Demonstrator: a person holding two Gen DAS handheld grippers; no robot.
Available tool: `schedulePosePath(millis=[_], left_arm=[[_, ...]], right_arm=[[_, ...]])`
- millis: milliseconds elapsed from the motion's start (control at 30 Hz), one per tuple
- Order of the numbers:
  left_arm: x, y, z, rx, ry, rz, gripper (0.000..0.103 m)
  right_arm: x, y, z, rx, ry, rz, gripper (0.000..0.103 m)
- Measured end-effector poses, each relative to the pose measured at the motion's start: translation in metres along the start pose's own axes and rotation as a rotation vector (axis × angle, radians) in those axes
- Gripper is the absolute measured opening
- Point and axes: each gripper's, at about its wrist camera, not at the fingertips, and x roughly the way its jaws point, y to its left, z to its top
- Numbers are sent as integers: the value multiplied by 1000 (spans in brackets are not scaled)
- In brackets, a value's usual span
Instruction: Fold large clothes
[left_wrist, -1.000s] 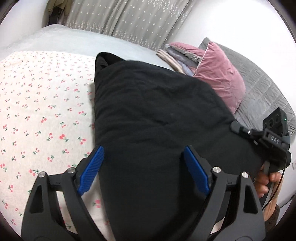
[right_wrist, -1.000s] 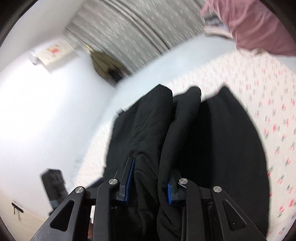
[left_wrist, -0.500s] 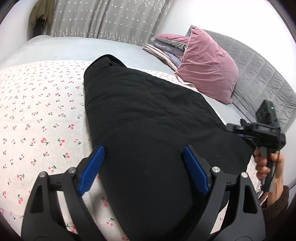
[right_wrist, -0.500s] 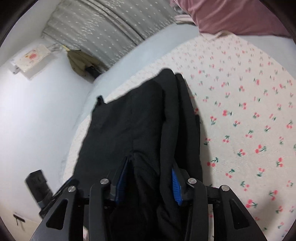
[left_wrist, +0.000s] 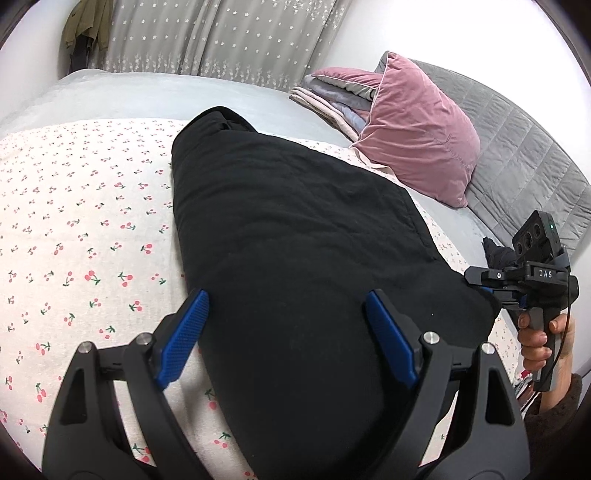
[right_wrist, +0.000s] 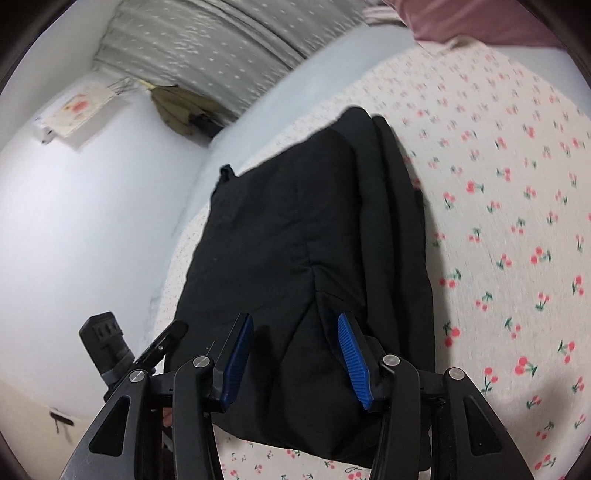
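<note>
A large black garment (left_wrist: 295, 221) lies folded lengthwise on the cherry-print sheet (left_wrist: 74, 240). My left gripper (left_wrist: 286, 332) hovers wide open over its near end, with the cloth below and between the pads, untouched. In the right wrist view the same garment (right_wrist: 295, 221) stretches away from my right gripper (right_wrist: 293, 358). Its jaws are opening, a fold of cloth sits between the blue pads, and they do not press on it. The right gripper (left_wrist: 476, 277) also shows at the garment's right corner, held by a hand (left_wrist: 535, 339).
A pink pillow (left_wrist: 417, 147) leans on the grey quilted headboard (left_wrist: 517, 155), beside folded blankets (left_wrist: 332, 96). Grey curtains (left_wrist: 221, 37) hang behind the bed. A white wall (right_wrist: 92, 221) runs along the bed's far side. The cherry sheet (right_wrist: 517, 184) spreads beside the garment.
The right gripper's jaws have spread and let go of the bunched black fold, which now lies flatter on the bed. The left gripper stayed open and shifted a little over the garment.
</note>
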Motion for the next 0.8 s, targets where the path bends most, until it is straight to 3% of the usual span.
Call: schedulePosePath(millis=[300,367,500,567,667,733,800], left_arm=[[1,0,0,2,-4,16,87],[1,1,1,-7,-8,25,87],[-5,5,3,-42,-49,6,87],[-10,4,4,-46,-72,-32,87],[-7,1,4,-49,-45,-69,87],[-1,0,3,-43,-15,-68,87],[6,0,1,-47,16,-83,88]], right_arm=[[4,13,-16,-71,60,-108,50],[2,25,-17,-128,-4,-121,32],[-16,54,-16,-216,-156,-107,25],[-44,61,-15,-221,-247,-32,24],[-70,53,-18,-206,-309,-42,24],[-64,30,-20,-144,-258,-140,24],[-35,0,-25,-59,-119,-281,25]])
